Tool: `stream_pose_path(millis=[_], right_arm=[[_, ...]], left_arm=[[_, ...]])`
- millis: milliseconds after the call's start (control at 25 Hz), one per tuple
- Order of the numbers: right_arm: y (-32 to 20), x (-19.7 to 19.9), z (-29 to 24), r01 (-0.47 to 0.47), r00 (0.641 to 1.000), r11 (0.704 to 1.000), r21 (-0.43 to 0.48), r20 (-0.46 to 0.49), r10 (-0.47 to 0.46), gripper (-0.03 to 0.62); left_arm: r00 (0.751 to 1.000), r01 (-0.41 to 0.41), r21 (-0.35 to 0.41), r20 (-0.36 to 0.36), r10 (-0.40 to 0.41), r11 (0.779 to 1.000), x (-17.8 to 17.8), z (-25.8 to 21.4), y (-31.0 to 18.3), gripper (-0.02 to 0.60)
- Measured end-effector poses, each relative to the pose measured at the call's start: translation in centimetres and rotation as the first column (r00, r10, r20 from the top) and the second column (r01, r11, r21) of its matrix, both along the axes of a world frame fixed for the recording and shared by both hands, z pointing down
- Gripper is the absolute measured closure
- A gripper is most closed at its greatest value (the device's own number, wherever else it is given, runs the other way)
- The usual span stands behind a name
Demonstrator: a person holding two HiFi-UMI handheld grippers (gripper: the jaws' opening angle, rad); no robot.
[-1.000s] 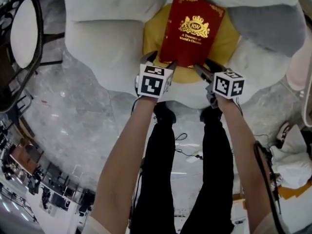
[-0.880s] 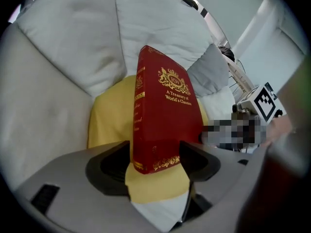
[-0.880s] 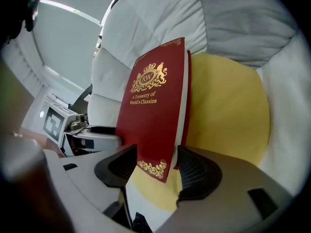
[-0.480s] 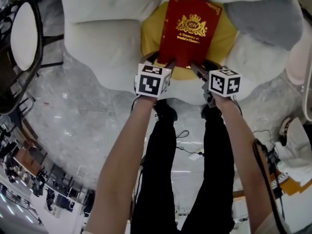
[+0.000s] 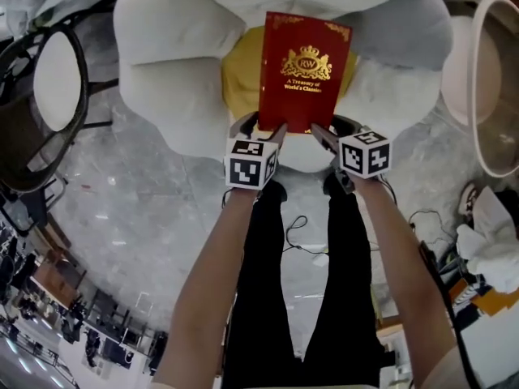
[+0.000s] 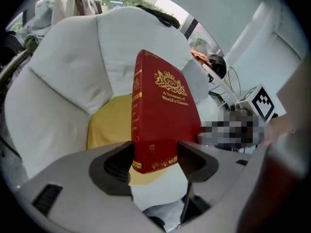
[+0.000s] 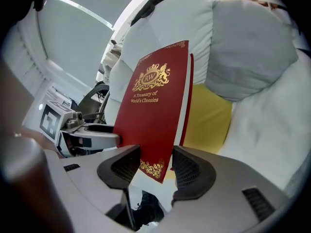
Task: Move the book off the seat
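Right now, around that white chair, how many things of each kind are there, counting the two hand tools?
Books: 1, the red book
Cushions: 2, the yellow cushion and the grey cushion
Armchairs: 1, the white armchair
Grippers: 2, left gripper and right gripper, jaws just closed on the book
Total: 6

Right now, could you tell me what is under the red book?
A yellow cushion on the white seat shows beneath the book. The book covers the cushion's middle, so anything there is unseen.
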State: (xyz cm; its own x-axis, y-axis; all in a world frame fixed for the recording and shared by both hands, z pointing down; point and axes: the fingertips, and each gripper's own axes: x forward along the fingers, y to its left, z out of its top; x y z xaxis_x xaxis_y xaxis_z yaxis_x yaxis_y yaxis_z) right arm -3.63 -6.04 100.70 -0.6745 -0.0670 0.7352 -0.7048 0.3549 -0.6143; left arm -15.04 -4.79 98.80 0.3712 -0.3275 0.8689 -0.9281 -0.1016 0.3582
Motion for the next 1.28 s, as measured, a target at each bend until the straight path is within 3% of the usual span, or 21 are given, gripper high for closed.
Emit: stream_pose_path(millis=[280,520,880,1280], right_arm=[[-0.1,0.6,-4.7,0.014,1.0,1.0,0.017,-0.007,-0.014,0.372],[-1.0,8.8,-10.9,0.032,0.999,0.998,0.057,-0.034,-0.03,0.372],[-2.0,18.1,-16.7,-0.054,0.997,0.997,0.062,-0.057,0.057,0.372],[-4.6,28.6,-18.5,-0.182,0.978,0.982,0.056,-0.088,0.187,0.372]], left_arm=[[0.999,0.02,0.008,-0.027,-0.02,1.0,0.6,-4.4,0.1,0.295],[0.999,0.012,0.026,-0.037,-0.011,1.0,8.9,-10.3,-0.6,0.296],[0.995,-0.065,0.035,-0.068,0.067,0.997,18.1,-15.8,-2.6,0.296],[0.976,-0.192,0.037,-0.096,0.195,0.981,28.6,-17.4,-6.7,0.296]])
